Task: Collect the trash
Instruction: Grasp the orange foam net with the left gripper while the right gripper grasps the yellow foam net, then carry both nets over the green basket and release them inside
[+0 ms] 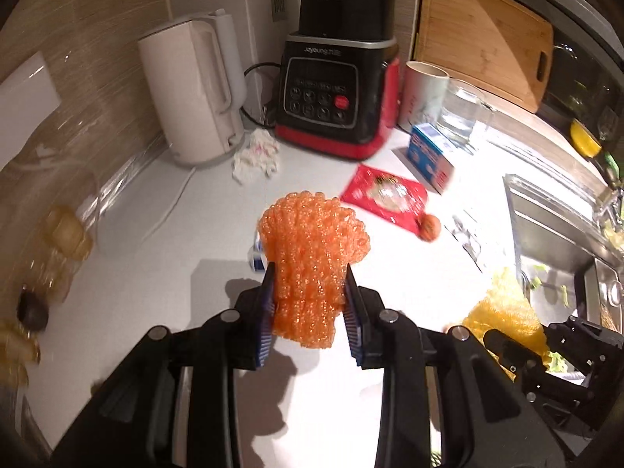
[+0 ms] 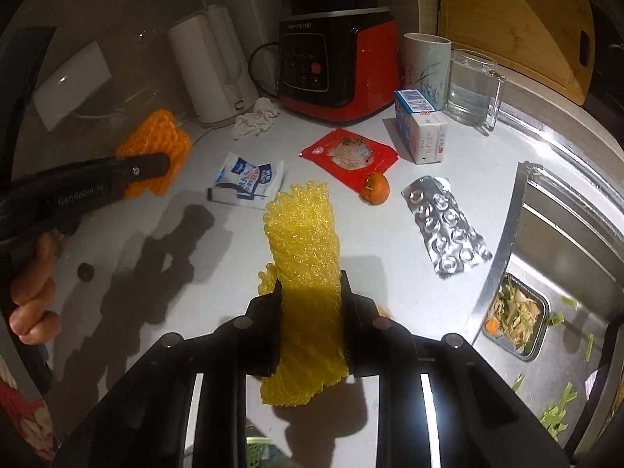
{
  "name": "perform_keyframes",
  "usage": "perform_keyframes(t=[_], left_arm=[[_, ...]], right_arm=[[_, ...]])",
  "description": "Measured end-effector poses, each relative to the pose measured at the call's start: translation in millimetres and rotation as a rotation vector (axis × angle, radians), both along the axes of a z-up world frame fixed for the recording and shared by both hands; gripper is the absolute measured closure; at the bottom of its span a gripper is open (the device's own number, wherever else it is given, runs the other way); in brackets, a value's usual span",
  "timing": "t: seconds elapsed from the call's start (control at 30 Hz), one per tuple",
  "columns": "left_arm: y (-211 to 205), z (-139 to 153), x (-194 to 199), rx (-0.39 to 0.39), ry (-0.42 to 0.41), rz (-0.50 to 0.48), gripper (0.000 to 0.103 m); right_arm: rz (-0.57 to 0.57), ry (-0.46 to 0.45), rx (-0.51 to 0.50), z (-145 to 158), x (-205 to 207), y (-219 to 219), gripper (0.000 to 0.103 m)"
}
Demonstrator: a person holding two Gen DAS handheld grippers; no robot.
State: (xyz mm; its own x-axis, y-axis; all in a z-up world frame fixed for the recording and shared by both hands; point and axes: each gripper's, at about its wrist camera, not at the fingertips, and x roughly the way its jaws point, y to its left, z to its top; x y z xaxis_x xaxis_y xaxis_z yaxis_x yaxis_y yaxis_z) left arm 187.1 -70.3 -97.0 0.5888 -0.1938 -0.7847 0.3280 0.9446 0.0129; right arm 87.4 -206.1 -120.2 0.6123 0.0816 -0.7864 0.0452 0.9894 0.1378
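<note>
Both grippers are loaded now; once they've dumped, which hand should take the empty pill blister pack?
Right, probably. The blister pack lies beside the sink, on the right gripper's side; the left gripper, holding orange foam net, works nearer the kettle.

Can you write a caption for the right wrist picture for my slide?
Right gripper holds a yellow foam net above the counter littered with trash.

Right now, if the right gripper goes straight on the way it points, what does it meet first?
Probably the white countertop. The right gripper points down at it, holding the yellow foam net, which would touch first. Beyond lies the red packet, but depth is unclear.
</note>
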Motion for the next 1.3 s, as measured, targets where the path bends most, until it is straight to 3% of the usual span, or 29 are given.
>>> perform_keyframes(t=[0.27,0.67,0.87,1.2,1.3], left_arm=[[16,-1,-117,-0.012,0.059,0.014,0.072],[22,-33,-261,0.005,0.137,0.019,0.071],[18,-44,-293,0.026,0.154,0.013,0.071],[12,-67,-308,0.036,0.194,-0.006,0.07],[11,-70,-312,0.041,0.204,-0.011,0.064]], right_arm=[[0.055,0.01,0.004,13,-103,18,0.078],[0.087,0.109,0.014,-23,-221,29,0.078],[0.097,0.11,0.002,-24,-246,32,0.077],[0.092,0.101,-0.012,-22,-258,30,0.077],[0.09,0.106,-0.012,-24,-259,29,0.076]])
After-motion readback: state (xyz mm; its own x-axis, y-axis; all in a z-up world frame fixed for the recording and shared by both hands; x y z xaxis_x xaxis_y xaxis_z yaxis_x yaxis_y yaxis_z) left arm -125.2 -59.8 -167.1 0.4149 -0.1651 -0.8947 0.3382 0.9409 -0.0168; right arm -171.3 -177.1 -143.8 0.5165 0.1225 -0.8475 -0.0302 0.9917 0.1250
